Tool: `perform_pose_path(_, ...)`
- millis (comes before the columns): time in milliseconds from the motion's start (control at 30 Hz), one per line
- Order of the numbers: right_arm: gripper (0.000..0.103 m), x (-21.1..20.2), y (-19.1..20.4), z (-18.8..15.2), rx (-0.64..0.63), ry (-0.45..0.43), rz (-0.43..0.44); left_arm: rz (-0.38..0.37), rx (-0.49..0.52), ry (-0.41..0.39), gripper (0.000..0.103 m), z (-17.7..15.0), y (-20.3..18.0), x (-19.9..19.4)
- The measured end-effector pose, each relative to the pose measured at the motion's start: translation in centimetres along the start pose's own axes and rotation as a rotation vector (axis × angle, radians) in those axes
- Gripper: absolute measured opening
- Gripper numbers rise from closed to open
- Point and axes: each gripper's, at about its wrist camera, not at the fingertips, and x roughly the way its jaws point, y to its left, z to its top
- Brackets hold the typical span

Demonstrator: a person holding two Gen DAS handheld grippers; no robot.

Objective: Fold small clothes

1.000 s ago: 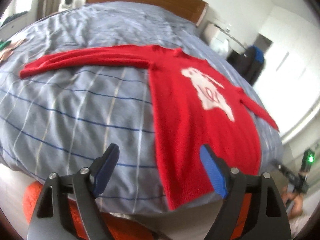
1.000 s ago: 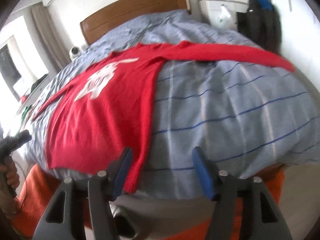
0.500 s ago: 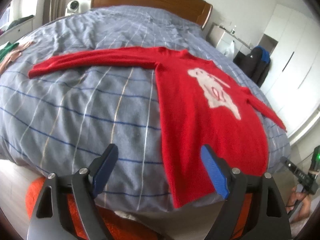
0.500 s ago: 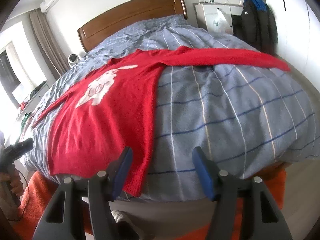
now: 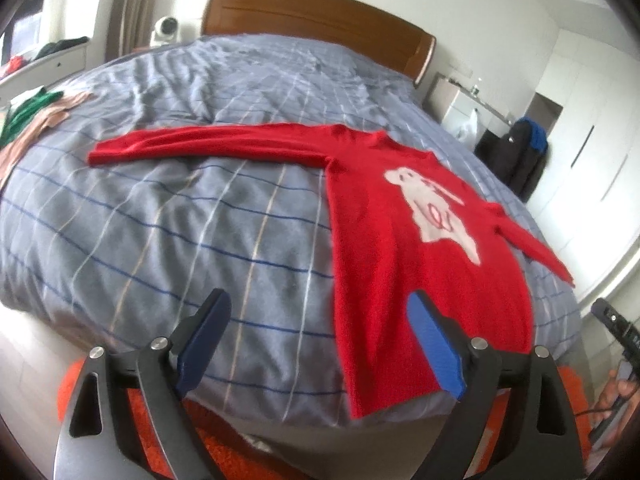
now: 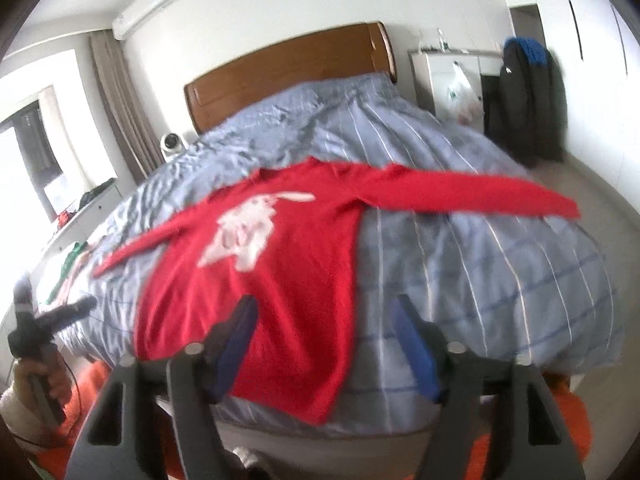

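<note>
Since earlier frames, we pulled both tongs back and up; more of bed visible. Left tongs (image 5: 320, 344) apart, empty, hovering off bed foot. Right tongs (image 6: 328, 344) apart, empty, likewise. Red sweater (image 5: 400, 240) flat on striped duvet (image 5: 180, 232), hem near foot edge, both sleeves spread wide, white motif up. We judge: no fold made yet; sleeves and body left.

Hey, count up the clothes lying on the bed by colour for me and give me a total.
Red: 1, the red sweater spread flat on the bed
Green: 1, the green garment at the bed's left edge
Beige: 1, the beige garment lying with it
Total: 3
Both grippers, left gripper and right gripper, are open and hold nothing.
</note>
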Motion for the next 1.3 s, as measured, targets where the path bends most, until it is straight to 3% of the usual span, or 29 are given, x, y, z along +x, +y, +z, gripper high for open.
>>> perform_pose_path(267,0.071,0.1,2.5,0.0,-0.053,0.038,0.068,0.03,0.012,-0.006,0.092,-1.1,0.4,-0.8)
perform_pose_path(567,0.071,-0.6,2.6,-0.3,-0.081,0.003,0.036,0.012,0.011,-0.013,0.092,-0.3,-0.3,-0.1)
perform_pose_path(967,0.073,2.9,2.5,-2.1,-0.086,0.037,0.063,0.068,-0.006,0.005,0.092,-1.3,0.6,-0.1)
perform_pose_path(1300,0.073,4.2,3.0,-2.4,-0.075,0.072,0.088,0.042,-0.007,0.011,0.093,-0.2,0.6,0.9)
